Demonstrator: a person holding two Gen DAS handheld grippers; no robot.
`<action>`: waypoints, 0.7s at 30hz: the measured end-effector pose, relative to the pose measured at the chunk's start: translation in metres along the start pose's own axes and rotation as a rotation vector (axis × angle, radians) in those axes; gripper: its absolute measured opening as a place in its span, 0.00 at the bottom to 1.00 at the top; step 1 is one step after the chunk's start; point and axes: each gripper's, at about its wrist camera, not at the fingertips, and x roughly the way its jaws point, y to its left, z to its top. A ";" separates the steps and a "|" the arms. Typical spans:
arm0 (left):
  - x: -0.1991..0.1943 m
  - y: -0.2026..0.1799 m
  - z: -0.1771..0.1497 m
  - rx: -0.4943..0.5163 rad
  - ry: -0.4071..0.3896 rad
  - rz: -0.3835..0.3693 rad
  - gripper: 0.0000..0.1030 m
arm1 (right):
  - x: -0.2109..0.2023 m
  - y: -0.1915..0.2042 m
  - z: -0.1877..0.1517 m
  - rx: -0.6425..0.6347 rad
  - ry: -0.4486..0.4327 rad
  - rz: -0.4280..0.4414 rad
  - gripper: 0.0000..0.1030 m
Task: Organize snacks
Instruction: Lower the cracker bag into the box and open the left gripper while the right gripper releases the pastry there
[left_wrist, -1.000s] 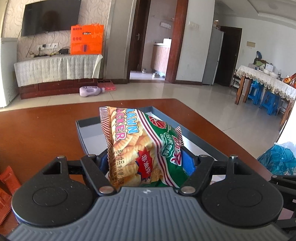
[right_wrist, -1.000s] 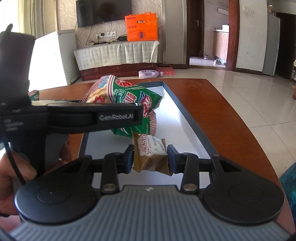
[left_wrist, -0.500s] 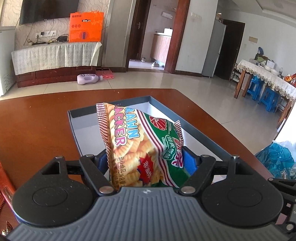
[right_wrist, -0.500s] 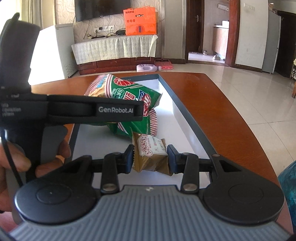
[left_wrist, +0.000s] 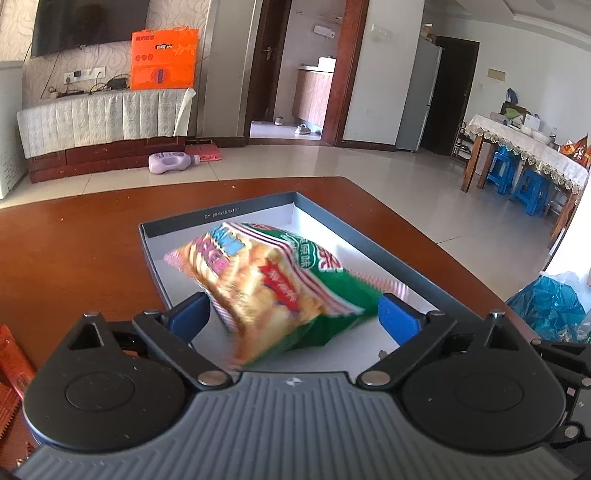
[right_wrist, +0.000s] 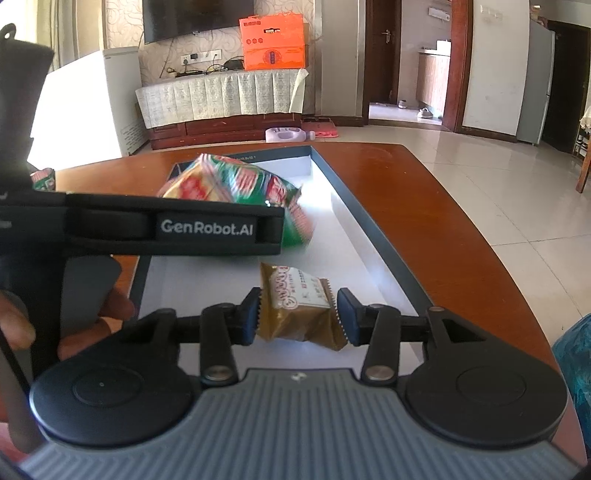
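Both tools are opening over the tray (left_wrist: 388, 254) on our desk (left_wrist: 81, 251). Our left tool (left_wrist: 293, 314) stands wide, its pads clear of the cracker bag (left_wrist: 269, 280), which shows blurred, tilted inside the tray toward its far end. Our right tool (right_wrist: 298, 314) parts around the brown packet (right_wrist: 299, 306) at the tray's near end, pads just off its sides.
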 end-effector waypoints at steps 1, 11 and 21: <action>-0.002 0.001 -0.001 0.003 -0.003 -0.002 0.97 | -0.001 0.000 0.000 -0.004 -0.004 -0.003 0.49; -0.033 -0.004 -0.015 0.019 -0.031 0.004 0.97 | -0.026 0.005 -0.007 -0.033 -0.062 -0.024 0.62; -0.111 0.010 -0.029 -0.055 -0.154 0.101 0.97 | -0.063 0.015 -0.013 0.007 -0.141 -0.019 0.62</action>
